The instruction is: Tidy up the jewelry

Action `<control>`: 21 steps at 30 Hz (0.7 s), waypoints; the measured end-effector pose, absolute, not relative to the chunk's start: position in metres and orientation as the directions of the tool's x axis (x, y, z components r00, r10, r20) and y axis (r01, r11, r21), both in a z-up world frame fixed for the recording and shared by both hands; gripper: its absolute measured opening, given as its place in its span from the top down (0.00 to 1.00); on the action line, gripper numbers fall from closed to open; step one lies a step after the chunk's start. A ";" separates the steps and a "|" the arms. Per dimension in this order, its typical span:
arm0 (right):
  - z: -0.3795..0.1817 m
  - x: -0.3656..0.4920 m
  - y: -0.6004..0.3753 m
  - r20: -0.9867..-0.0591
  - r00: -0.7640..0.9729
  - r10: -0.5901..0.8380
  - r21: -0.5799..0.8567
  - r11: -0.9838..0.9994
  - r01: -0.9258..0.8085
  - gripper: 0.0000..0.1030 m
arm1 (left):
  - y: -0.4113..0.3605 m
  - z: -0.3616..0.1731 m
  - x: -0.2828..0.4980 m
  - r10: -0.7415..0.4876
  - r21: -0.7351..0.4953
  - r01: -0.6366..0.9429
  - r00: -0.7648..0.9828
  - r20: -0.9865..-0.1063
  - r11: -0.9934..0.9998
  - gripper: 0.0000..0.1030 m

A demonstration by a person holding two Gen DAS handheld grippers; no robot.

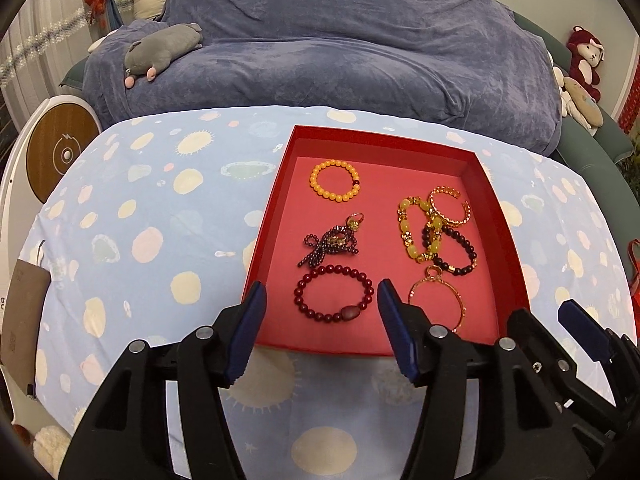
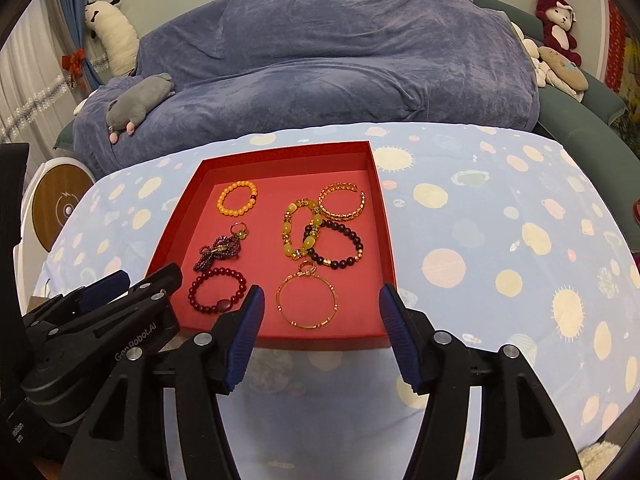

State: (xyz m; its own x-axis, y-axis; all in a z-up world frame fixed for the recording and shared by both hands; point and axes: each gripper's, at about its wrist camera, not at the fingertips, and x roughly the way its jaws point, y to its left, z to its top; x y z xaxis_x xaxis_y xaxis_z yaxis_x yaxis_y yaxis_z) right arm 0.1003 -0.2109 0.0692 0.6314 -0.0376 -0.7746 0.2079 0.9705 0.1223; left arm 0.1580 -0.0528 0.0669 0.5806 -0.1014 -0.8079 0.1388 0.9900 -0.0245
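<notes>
A red tray [image 1: 504,220] [image 2: 384,224] on the table holds several pieces of jewelry: an orange bead bracelet [image 1: 334,180] [image 2: 237,197], a dark red bead bracelet [image 1: 335,294] [image 2: 217,290], a purple bow charm [image 1: 330,242] [image 2: 219,251], a yellow-green bead bracelet [image 1: 418,229] [image 2: 301,229], a dark bead bracelet [image 1: 456,250] [image 2: 338,246], a gold cuff [image 1: 450,206] [image 2: 342,201] and a thin gold bangle [image 1: 438,300] [image 2: 307,300]. My left gripper [image 1: 320,300] is open and empty above the tray's near left. My right gripper [image 2: 320,300] is open and empty above the near right, around the bangle.
The table carries a light blue cloth [image 1: 160,220] [image 2: 500,240] with pale spots. A sofa under a purple blanket [image 1: 340,40] [image 2: 320,48] stands behind, with plush toys [image 1: 160,50] [image 2: 136,104]. A round white device [image 1: 56,152] stands at the left.
</notes>
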 end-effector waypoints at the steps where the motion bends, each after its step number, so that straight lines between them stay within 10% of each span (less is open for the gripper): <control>1: 0.069 0.096 -0.210 -0.775 0.631 -0.039 0.121 0.971 0.208 0.43 | -0.052 0.067 0.154 -0.099 -0.022 0.137 0.581 -0.808 0.990 0.44; 21: 0.057 0.050 -0.207 -0.790 0.609 -0.064 0.103 0.966 0.236 0.18 | -0.028 0.054 0.109 -0.038 0.005 0.074 0.573 -0.818 0.997 0.14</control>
